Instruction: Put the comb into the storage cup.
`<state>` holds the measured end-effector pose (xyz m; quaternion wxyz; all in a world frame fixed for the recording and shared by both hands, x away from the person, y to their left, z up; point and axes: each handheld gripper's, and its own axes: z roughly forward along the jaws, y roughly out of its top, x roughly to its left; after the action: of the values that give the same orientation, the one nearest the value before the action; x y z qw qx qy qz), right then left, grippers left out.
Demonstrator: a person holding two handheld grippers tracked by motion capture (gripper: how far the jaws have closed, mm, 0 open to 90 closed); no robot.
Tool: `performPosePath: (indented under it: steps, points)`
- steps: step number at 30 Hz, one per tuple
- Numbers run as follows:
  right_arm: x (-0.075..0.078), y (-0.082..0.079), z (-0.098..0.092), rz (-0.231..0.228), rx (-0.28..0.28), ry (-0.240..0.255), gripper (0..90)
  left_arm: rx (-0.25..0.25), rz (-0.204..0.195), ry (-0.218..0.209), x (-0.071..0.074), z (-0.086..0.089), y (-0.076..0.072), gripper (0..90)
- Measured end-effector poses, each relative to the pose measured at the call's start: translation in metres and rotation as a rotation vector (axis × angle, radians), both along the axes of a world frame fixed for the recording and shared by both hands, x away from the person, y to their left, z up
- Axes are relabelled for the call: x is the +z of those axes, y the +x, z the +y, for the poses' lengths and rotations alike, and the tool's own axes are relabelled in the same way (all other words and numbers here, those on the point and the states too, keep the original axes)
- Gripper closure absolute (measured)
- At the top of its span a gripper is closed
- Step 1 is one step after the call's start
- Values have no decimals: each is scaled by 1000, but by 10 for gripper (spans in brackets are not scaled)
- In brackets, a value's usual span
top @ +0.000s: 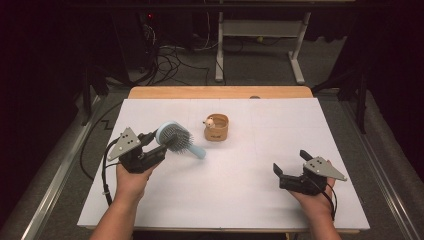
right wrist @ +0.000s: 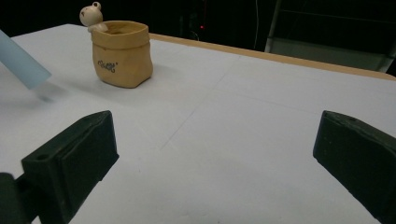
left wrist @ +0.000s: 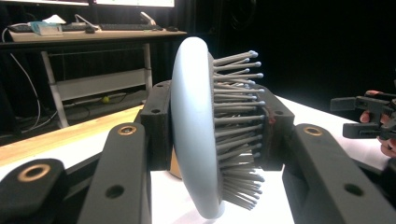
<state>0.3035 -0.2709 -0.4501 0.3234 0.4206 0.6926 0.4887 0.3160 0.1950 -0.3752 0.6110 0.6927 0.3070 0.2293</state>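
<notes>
At centre left of the high view, the left gripper (top: 154,141) is clamped on the head of a pale blue hairbrush (top: 175,137), its handle slanting down toward the white table (top: 240,200). At lower right, the right gripper (top: 290,164) hangs with jaws wide apart, holding nothing.

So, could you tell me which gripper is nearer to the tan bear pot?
Left. The left gripper, clamped on the blue hairbrush, sits just beside the tan bear pot; the right gripper is open, farther off near the table's front.

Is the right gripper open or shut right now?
Open: the right gripper has its jaws spread wide apart over the bare table, nothing between them.
</notes>
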Motion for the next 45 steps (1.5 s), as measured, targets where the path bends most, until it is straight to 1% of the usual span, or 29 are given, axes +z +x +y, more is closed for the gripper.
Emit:
performPosePath:
  steps: [3,6,9,17,21,28,30,37,45]
  points:
    - [0,-1,2,-8,2,-5,1,-7,-5,-9,0,-1,0,572]
    - [0,-1,2,-5,2,-11,1,-11,-9,-16,1,-1,0,571]
    - [0,-1,2,-10,2,-8,1,-15,-12,-21,2,-2,-1,571]
    - [1,-1,3,-12,7,-1,1,-26,-29,-16,2,-10,-4,574]
    - [1,-1,4,-15,10,-5,1,-37,-29,-26,3,-12,-5,574]
    - [1,0,4,-13,12,-3,1,-48,-51,-23,14,-22,-4,574]
    - [2,0,5,-15,14,-2,1,-48,-54,-27,17,-24,-3,574]
    - [2,0,5,-16,18,-1,1,-55,-67,-62,29,-28,2,574]
    - [3,0,6,-22,22,-2,1,-65,-94,-60,42,-37,7,574]
